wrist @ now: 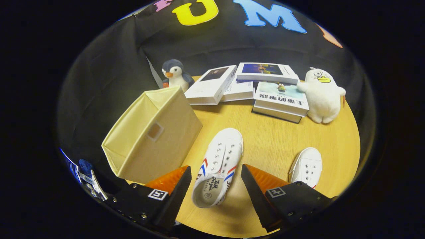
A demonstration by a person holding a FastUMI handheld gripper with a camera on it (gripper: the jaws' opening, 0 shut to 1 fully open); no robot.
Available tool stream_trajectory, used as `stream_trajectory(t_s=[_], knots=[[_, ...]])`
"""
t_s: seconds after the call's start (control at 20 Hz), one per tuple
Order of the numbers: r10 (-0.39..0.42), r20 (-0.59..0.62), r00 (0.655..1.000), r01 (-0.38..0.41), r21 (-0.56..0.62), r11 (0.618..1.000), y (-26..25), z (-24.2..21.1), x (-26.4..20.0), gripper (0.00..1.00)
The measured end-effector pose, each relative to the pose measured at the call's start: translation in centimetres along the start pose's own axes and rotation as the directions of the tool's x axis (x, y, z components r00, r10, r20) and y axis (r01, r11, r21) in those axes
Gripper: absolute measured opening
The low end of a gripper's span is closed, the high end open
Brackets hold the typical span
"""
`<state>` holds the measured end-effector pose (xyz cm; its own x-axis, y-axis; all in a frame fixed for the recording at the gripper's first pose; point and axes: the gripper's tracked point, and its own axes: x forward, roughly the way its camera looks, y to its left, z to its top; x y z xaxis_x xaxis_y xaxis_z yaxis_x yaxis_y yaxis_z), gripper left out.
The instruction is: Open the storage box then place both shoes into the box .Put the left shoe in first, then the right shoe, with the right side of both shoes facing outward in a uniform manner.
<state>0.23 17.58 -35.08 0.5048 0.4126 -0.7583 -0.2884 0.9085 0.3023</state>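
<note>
A white canvas shoe (217, 166) with red and blue side stripes lies on the wooden table (275, 139), its heel opening toward me and its toe pointing away. My gripper (216, 172) hovers above it, open, with the shoe showing in the gap between the fingers and neither finger touching it. A second white shoe (307, 166) lies to the right, partly hidden behind the right finger. The cream fabric storage box (152, 134) stands to the left of the first shoe, at the table's left edge, with a small label window on its near side.
Several white books (252, 88) lie in a spread pile at the back of the table. A penguin plush (175, 75) stands behind the box, and a white duck plush (323, 94) sits at the back right. The round table edge curves close on the right.
</note>
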Motion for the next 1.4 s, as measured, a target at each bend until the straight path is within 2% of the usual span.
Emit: stream_trajectory(t_s=[0.2, 0.25, 0.45, 0.5, 0.55, 0.6, 0.65, 0.8, 0.85, 0.9, 1.05, 1.25, 1.4], knots=[[-0.031, -0.091, 0.995, 0.028, -0.033, 0.999, -1.7, -2.9, 2.8, 0.92], [-0.036, -0.106, 0.994, 0.032, -0.039, 0.999, -2.0, -3.3, 3.3, 0.89], [-0.029, -0.159, 0.987, 0.026, -0.024, 0.999, -2.5, -4.2, 5.4, 0.86], [-0.036, -0.166, 0.985, 0.032, -0.026, 0.999, -2.8, -4.3, 5.7, 0.82], [-0.019, -0.170, 0.985, 0.015, -0.024, 1.000, -2.7, -4.1, 5.7, 0.68], [-0.002, -0.164, 0.986, -0.001, -0.022, 1.000, -2.3, -3.9, 6.0, 0.64], [0.019, -0.161, 0.987, -0.022, -0.016, 1.000, -1.9, -3.8, 6.2, 0.48], [-0.012, -0.180, 0.984, 0.007, -0.032, 0.999, -2.1, -3.8, 6.0, 0.10], [-0.028, -0.184, 0.983, 0.024, -0.026, 0.999, -2.6, -3.4, 6.1, 0.08], [-0.024, -0.188, 0.982, 0.028, 0.016, 0.999, -2.4, -3.8, 5.9, 0.00], [0.013, -0.196, 0.981, 0.010, 0.113, 0.994, -2.3, -3.3, 5.6, 0.00], [0.017, -0.205, 0.979, 0.005, 0.106, 0.994, -2.0, -3.0, 4.3, 0.00], [0.066, -0.211, 0.975, -0.028, 0.180, 0.983, -1.0, -3.0, 2.9, 0.00]])
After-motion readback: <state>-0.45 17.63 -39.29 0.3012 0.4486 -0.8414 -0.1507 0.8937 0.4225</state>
